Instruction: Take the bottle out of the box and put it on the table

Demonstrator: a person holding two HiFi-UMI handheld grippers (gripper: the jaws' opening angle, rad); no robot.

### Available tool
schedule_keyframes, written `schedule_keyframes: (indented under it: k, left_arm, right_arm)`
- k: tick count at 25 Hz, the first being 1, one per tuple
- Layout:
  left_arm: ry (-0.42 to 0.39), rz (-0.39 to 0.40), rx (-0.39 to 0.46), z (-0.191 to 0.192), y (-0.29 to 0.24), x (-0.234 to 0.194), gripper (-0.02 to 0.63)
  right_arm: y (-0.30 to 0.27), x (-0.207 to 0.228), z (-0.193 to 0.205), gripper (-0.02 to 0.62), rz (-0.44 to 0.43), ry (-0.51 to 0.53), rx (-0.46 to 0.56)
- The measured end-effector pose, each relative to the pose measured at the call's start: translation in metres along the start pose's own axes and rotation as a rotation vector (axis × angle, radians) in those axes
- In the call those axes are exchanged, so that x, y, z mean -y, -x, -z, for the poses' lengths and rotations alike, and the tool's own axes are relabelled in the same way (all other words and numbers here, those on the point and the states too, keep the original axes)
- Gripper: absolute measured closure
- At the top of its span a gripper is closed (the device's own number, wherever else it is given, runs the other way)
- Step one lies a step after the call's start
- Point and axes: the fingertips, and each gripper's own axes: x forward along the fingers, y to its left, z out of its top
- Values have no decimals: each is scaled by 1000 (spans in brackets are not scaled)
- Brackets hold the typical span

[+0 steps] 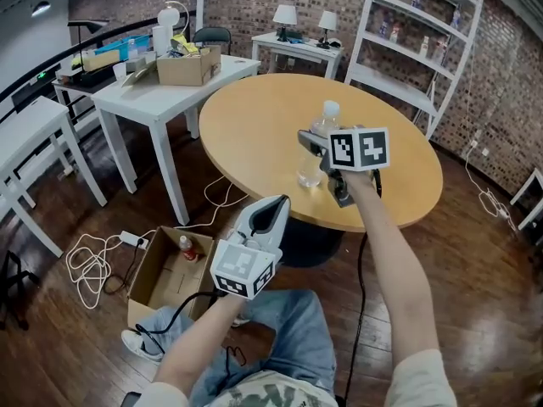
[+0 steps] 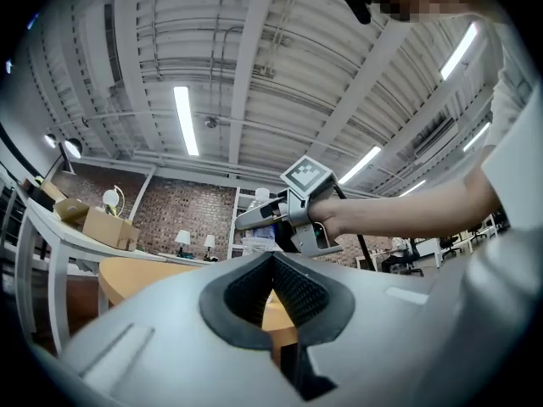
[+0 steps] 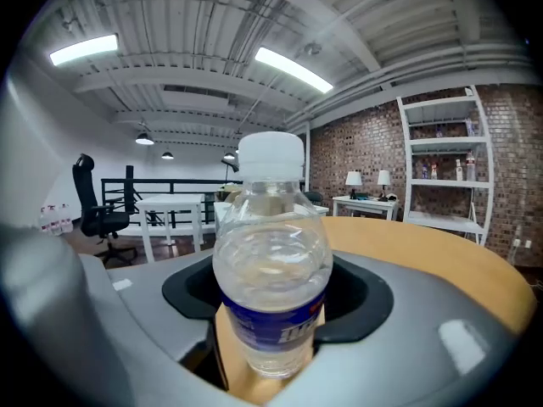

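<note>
The bottle, a clear plastic water bottle with a white cap and a blue label, stands upright between the jaws of the right gripper, above the near part of the round wooden table. The jaws are clamped on its body around the label, one dark pad on each side. This mid-body grip keeps the bottle vertical, so it seems ready to be set down on its base. Whether the base already touches the tabletop cannot be told. It is either resting there or just above it. By this reading the bottle is out of the box and the task is near its end, with only the release left.

The left gripper hangs lower and nearer the person, off the table's edge. Its jaws are pressed together with nothing between them, and it appears to play no part in the placing.

On the floor to the left, beside the person's knee, sits an open cardboard box. One small bottle with a red cap lies inside it.

In count there are two bottles, two grippers, one box on the floor and one round table.
</note>
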Motion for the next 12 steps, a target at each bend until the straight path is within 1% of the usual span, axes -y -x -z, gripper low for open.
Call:
schedule_keyframes:
  k: [7, 11, 12]
  left_arm:
    - [-2, -9, -18, 5, 4, -1, 606]
    - [-10, -9, -20, 6, 5, -2, 606]
    - [-10, -10, -20, 6, 5, -2, 606]
  right_arm:
    - [4, 4, -7, 278, 59, 12, 152]
    - [4, 6, -9, 216, 76, 21, 185]
    - [5, 5, -11, 216, 77, 23, 194]
